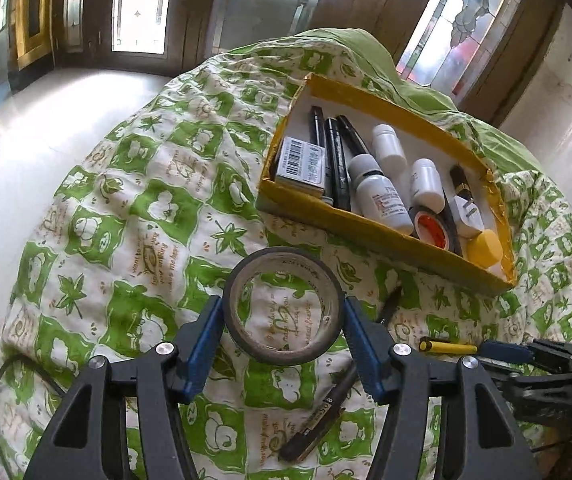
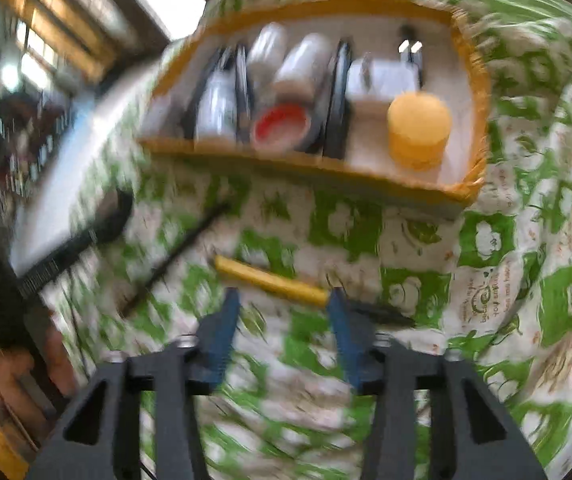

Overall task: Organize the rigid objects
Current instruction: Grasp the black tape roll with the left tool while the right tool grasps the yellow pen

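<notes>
**Tape Roll Clamped, Yellow Pen Ahead of Right Claw**

The left claw [image 1: 283,318] grips a black tape roll [image 1: 283,305] between its blue pads, held upright above the green quilt [image 1: 125,208]. The yellow box [image 1: 386,236] lies beyond, upper right. The right claw [image 2: 283,300] stands partly apart with nothing between the pads; the yellow pen [image 2: 269,280] lies just past its tips, touching neither. View blurred.

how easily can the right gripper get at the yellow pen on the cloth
Probably easily: the yellow pen lies bare on the cloth just past the right gripper, whose open fingers have nothing between them. The view is blurred, though.
</notes>
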A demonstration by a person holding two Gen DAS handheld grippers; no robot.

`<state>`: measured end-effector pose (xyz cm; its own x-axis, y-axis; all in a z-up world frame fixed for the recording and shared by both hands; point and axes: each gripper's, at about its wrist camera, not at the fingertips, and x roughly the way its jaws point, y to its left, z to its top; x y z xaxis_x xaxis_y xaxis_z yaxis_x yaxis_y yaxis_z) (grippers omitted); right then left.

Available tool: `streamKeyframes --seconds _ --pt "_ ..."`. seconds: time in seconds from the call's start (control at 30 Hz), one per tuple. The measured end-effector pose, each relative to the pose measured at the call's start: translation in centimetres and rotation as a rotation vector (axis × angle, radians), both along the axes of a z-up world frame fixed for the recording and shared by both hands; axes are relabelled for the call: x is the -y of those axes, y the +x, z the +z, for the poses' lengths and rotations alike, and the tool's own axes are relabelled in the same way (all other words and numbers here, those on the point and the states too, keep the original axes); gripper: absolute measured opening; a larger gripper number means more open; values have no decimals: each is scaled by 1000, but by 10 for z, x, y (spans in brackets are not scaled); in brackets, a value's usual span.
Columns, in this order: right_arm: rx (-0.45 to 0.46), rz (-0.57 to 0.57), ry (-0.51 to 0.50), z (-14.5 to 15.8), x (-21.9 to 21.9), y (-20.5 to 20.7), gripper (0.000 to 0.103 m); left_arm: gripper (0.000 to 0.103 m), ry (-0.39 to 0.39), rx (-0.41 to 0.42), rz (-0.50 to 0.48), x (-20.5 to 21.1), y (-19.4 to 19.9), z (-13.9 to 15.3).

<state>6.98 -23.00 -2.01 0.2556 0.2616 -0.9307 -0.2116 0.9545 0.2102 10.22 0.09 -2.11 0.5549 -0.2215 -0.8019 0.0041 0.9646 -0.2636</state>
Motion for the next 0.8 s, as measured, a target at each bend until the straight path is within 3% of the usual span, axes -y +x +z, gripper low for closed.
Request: streamKeyframes --seconds 0.2,0.23,0.33,0.6,0.8 --pt "111 161 -298 -13 -41 -2 48 63 9 -12 -18 5 1 -4" --pt "112 171 -305 -16 -45 -2 36 63 11 -12 -21 5 1 -4" --pt "140 151 -250 -6 -45 -2 10 63 12 -1 -29 7 -1 -2" --pt "86 39 74 7 -14 -3 9 63 24 28 -66 15 -5 3" --pt "95 6 189 25 -4 -7 9 63 17 29 -76 16 -8 4"
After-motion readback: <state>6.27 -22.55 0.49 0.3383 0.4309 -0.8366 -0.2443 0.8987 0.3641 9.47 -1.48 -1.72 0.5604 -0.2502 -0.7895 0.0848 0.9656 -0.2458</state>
